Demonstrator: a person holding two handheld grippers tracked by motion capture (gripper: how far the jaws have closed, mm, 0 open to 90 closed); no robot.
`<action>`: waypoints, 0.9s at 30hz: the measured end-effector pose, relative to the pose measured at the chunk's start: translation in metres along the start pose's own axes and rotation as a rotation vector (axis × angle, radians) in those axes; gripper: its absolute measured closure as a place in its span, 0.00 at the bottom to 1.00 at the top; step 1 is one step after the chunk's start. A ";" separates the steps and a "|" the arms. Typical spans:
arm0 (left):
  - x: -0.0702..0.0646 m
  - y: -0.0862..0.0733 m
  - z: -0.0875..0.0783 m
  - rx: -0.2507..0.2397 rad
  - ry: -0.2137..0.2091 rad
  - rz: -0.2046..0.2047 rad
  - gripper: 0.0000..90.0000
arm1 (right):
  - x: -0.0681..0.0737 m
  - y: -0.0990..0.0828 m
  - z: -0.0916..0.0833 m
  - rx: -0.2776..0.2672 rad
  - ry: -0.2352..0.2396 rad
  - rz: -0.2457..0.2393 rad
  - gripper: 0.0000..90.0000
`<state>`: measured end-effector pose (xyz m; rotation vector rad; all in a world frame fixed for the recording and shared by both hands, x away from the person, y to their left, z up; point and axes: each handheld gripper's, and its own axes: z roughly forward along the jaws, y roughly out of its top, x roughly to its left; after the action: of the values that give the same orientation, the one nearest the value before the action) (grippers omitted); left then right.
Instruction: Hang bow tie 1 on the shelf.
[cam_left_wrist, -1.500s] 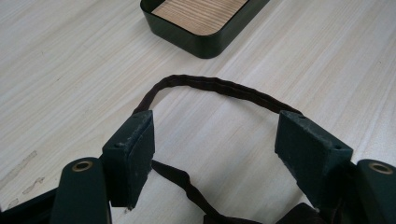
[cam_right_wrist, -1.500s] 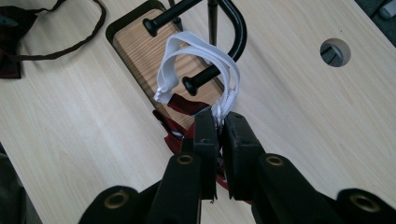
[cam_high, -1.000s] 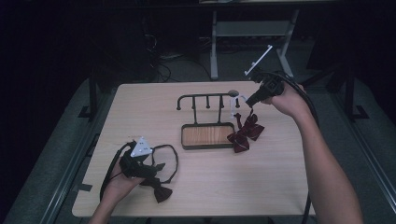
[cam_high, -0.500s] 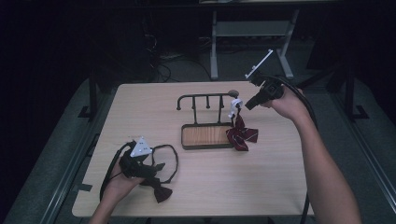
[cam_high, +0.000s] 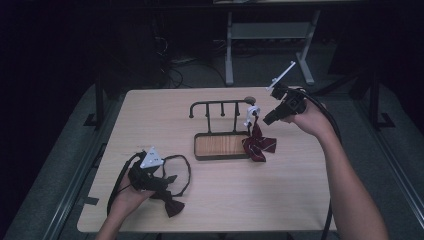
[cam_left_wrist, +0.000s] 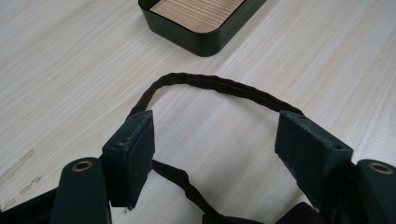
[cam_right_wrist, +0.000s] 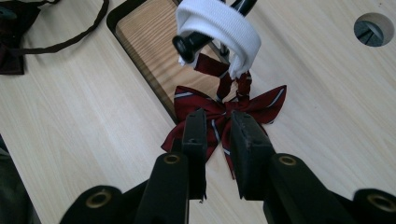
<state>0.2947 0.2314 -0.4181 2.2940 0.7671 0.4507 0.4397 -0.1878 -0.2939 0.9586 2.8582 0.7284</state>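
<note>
The table (cam_high: 300, 200) bears a rack (cam_high: 220, 145) with a wood-floored tray. A red bow tie (cam_high: 259, 145) hangs by its white band (cam_right_wrist: 219, 23) from the rack's right end. The right gripper (cam_right_wrist: 218, 128) hovers just above it, jaws slightly parted and just been opening, nothing between. The left gripper (cam_left_wrist: 215, 140), jaws wide, rests over a dark tie's strap (cam_left_wrist: 219, 84).

no readable text, labels, brands or numbers on any surface
</note>
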 end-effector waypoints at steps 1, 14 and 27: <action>0.000 0.000 0.000 0.000 0.000 0.000 0.32 | 0.000 -0.001 0.000 0.000 0.000 0.001 0.84; 0.000 0.000 0.001 0.005 0.001 0.003 0.32 | 0.005 -0.023 0.003 -0.042 0.019 0.005 0.78; 0.000 0.000 0.002 0.013 -0.005 0.005 0.32 | 0.007 -0.047 0.017 -0.048 0.055 0.014 0.74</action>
<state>0.2953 0.2303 -0.4197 2.3089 0.7648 0.4434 0.4110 -0.2092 -0.3290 0.9689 2.8689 0.8329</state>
